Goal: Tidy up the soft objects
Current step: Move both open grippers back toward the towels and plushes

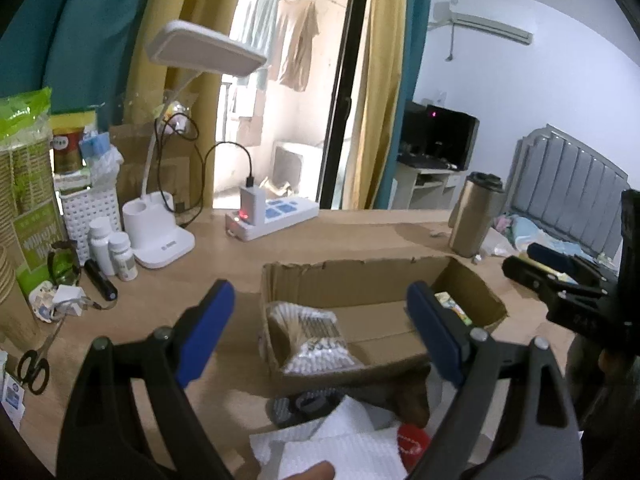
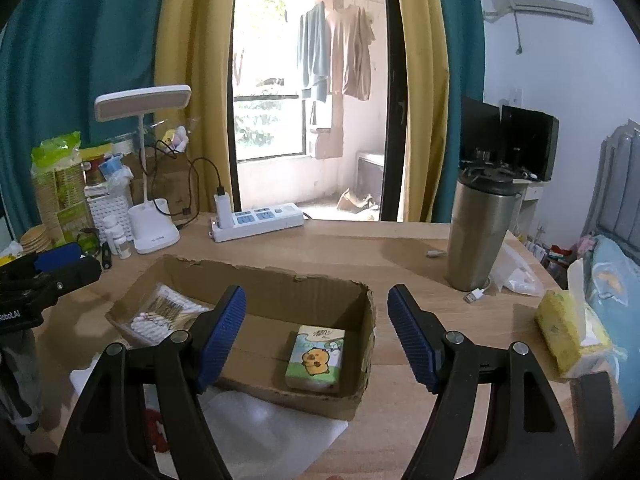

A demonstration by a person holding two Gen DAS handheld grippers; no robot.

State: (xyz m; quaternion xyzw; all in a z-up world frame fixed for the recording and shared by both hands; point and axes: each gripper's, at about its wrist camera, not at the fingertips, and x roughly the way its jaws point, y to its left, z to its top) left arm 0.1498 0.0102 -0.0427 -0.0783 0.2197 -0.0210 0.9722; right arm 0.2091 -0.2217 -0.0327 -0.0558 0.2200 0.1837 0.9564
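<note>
A torn cardboard box (image 2: 276, 276) (image 1: 360, 276) sits mid-table. Inside it lie a bag of cotton swabs (image 1: 312, 336) (image 2: 160, 316) at its left end and a small tissue pack with a cartoon animal (image 2: 316, 358) at its right end, partly hidden in the left wrist view (image 1: 452, 306). My left gripper (image 1: 320, 312) is open and empty, above the box's near side. My right gripper (image 2: 316, 320) is open and empty, above the box near the tissue pack. White paper towels (image 1: 340, 440) (image 2: 264, 428) lie in front of the box. A yellow tissue pack (image 2: 568, 332) sits at the right.
A steel tumbler (image 2: 476, 232) stands to the right of the box. A power strip (image 2: 260, 220), desk lamp (image 2: 154, 224), pill bottles (image 1: 112, 248), basket (image 1: 90, 208), snack packs (image 1: 24, 192) and scissors (image 1: 36, 364) crowd the back and left. A bed (image 1: 576, 184) lies beyond the table's right edge.
</note>
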